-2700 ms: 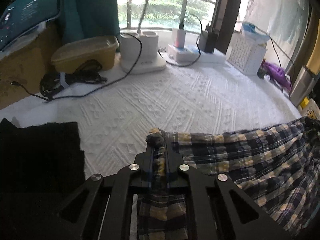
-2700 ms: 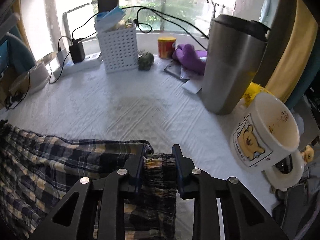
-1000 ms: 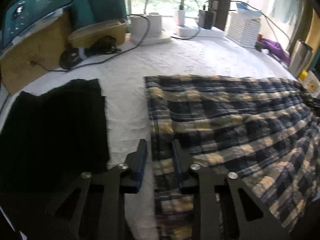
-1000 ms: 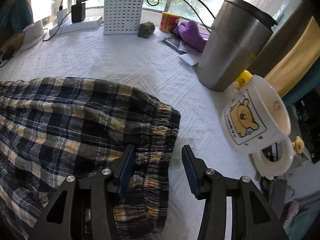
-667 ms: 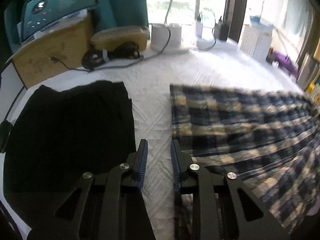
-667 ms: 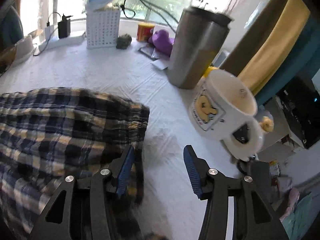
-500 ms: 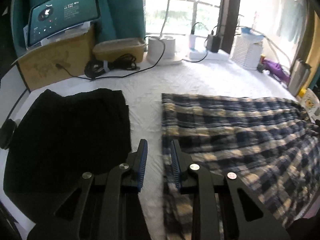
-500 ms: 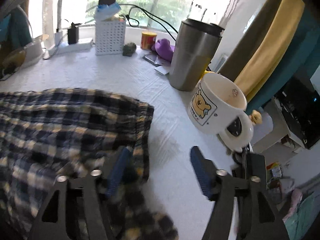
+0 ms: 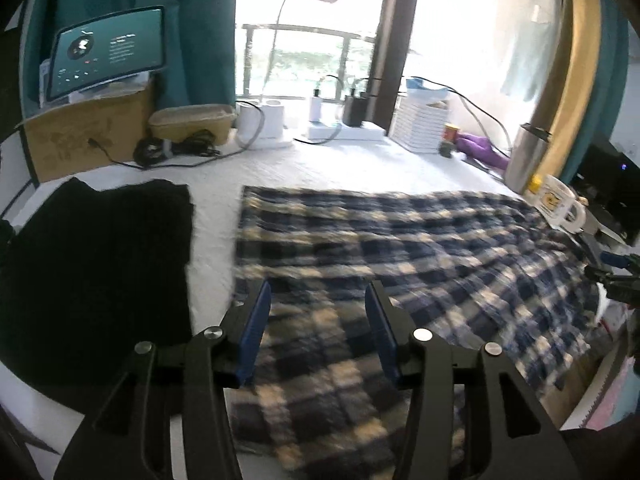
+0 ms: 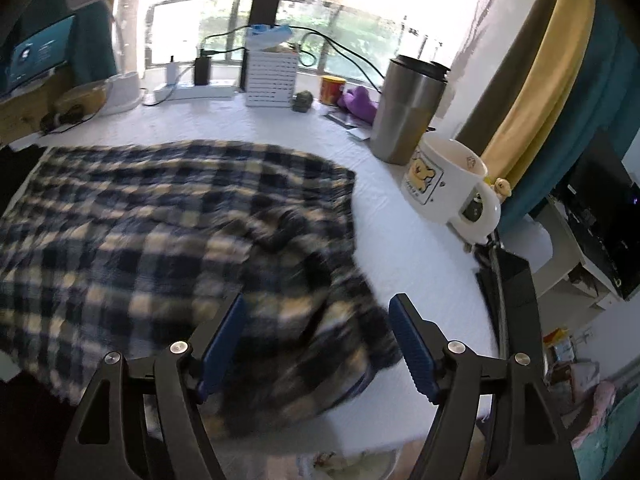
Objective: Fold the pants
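The blue and yellow plaid pants (image 9: 400, 248) lie spread across the white table, and their near edge hangs over the front. They also show in the right wrist view (image 10: 160, 216), with the bunched waistband at their right end. My left gripper (image 9: 318, 324) is open and empty, held above the pants' left part. My right gripper (image 10: 318, 332) is open and empty, above the pants' right end. The right gripper's tips (image 9: 612, 268) show at the right edge of the left wrist view.
A black garment (image 9: 92, 248) lies left of the pants. A bear mug (image 10: 444, 180) and a steel tumbler (image 10: 408, 112) stand at the right. A white basket (image 10: 272, 78), chargers, cables and a cardboard box (image 9: 84, 140) line the back. The table's front edge is close.
Both grippers let go of the pants, which now lie spread on the table. Both pulled back and up toward the front edge, and their jaws opened wider.
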A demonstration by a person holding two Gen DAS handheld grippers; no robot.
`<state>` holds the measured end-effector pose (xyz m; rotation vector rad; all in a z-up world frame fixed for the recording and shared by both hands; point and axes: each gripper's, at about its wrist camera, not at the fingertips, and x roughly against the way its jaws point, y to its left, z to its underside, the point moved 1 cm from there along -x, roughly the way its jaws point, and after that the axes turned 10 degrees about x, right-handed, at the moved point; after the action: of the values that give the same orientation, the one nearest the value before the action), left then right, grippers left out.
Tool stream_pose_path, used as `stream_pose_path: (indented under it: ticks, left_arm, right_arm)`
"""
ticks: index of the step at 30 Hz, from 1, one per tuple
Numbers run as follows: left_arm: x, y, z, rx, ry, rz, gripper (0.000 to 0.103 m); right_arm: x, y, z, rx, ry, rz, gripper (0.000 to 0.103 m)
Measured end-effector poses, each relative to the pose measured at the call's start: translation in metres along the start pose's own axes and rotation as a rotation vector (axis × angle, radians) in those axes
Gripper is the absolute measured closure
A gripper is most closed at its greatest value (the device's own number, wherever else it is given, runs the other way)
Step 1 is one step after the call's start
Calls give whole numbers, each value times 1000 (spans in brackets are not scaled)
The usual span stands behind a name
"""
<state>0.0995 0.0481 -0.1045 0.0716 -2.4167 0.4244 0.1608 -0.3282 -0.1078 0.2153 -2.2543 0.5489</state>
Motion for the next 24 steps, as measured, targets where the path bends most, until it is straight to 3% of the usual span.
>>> stream_pose_path:
  ticks: [5, 14, 19, 24]
  left_arm:
    - [4, -14, 17, -12, 30, 41, 54]
    - [14, -20, 31, -35, 54, 25, 54]
    - [17, -23, 33, -42, 57, 27, 54]
    - [16, -23, 36, -40, 69, 32, 54]
  right_arm:
    - [11, 26, 22, 26, -18, -19, 25]
    - [15, 64, 57, 100, -29, -71, 18]
    - [21, 86, 62, 152, -50, -126, 16]
    - [16, 108, 60, 241, -53, -106, 16]
